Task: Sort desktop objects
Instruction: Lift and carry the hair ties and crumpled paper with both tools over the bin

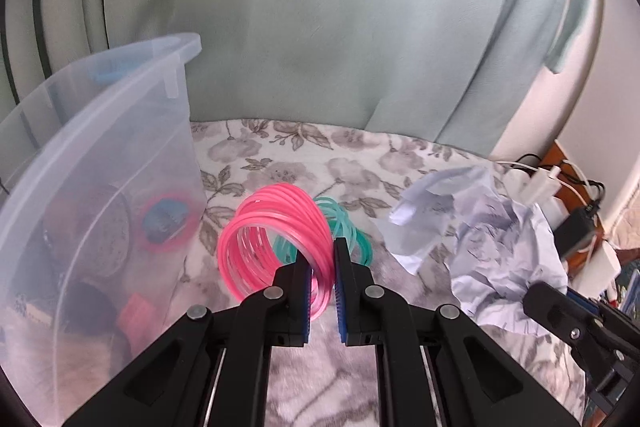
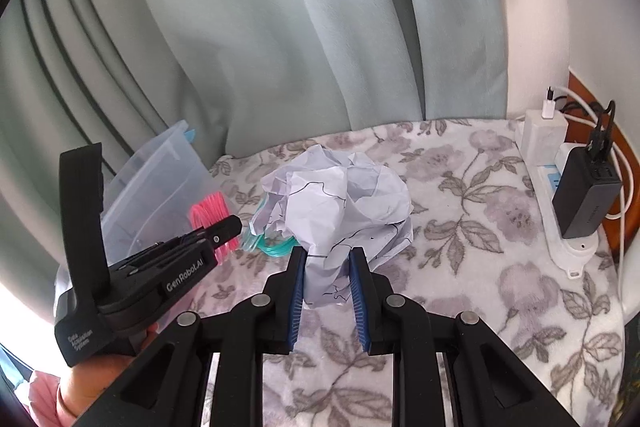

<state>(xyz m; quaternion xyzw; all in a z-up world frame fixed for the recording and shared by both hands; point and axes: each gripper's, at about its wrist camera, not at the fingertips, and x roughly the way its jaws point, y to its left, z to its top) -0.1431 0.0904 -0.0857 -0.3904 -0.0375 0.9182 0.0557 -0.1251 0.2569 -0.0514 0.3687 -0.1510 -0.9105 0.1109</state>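
A pink and teal plastic spring coil (image 1: 256, 227) lies on the flowered cloth (image 1: 320, 367) beside a clear plastic bin (image 1: 100, 187). My left gripper (image 1: 320, 255) is shut on the pink end of the coil. It shows at the left of the right wrist view (image 2: 224, 227), with the pink coil (image 2: 208, 213) at its tip. A crumpled white paper ball (image 2: 344, 199) sits mid-table. My right gripper (image 2: 326, 255) is shut on the paper's near lower edge. The paper also shows in the left wrist view (image 1: 480, 239).
The bin holds several items, among them a round pink-rimmed object (image 1: 164, 223). A white power strip (image 2: 560, 195) with a black charger (image 2: 586, 199) and cables lies along the right edge. Green curtains (image 2: 280, 47) hang behind the table.
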